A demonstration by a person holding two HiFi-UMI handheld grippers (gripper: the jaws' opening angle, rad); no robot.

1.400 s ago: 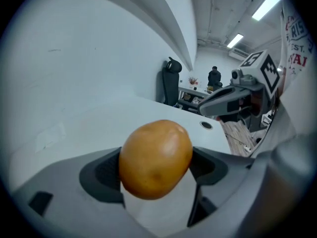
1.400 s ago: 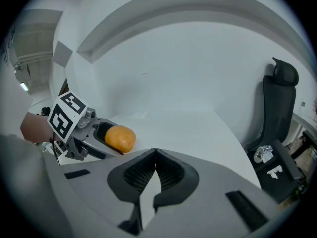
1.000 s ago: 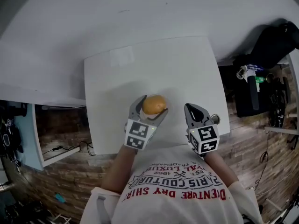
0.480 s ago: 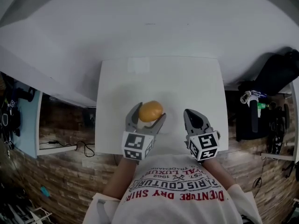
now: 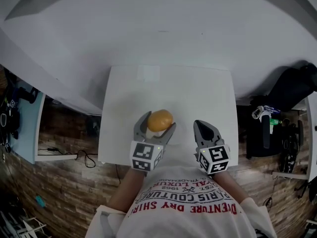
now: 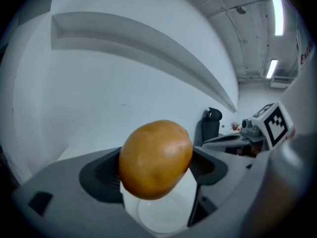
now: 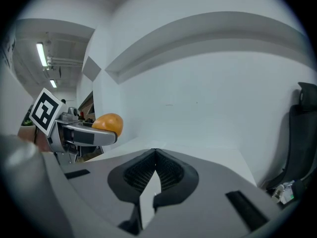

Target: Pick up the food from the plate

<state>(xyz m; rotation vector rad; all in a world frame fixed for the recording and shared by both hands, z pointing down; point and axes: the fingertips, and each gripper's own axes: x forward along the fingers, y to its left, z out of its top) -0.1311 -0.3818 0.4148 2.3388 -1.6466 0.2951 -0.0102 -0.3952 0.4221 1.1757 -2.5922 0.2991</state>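
Only the camera's framing has shifted; the left gripper (image 5: 159, 122) still clamps the round orange-brown food (image 5: 160, 120), lifted above the white plate (image 6: 159, 215) on the table (image 5: 198, 90). Beside it the right gripper (image 5: 203, 126) has its jaws together, empty. Rounded and smooth, the food could slip out if the squeeze slackens or tilts.

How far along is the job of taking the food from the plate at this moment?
Done: the round orange-brown food item is clamped between the jaws of the left gripper, clear above the small white round plate. In hand: only holding it up. The right gripper is shut and empty. Left: seemingly nothing, since the part of the plate that shows is bare.
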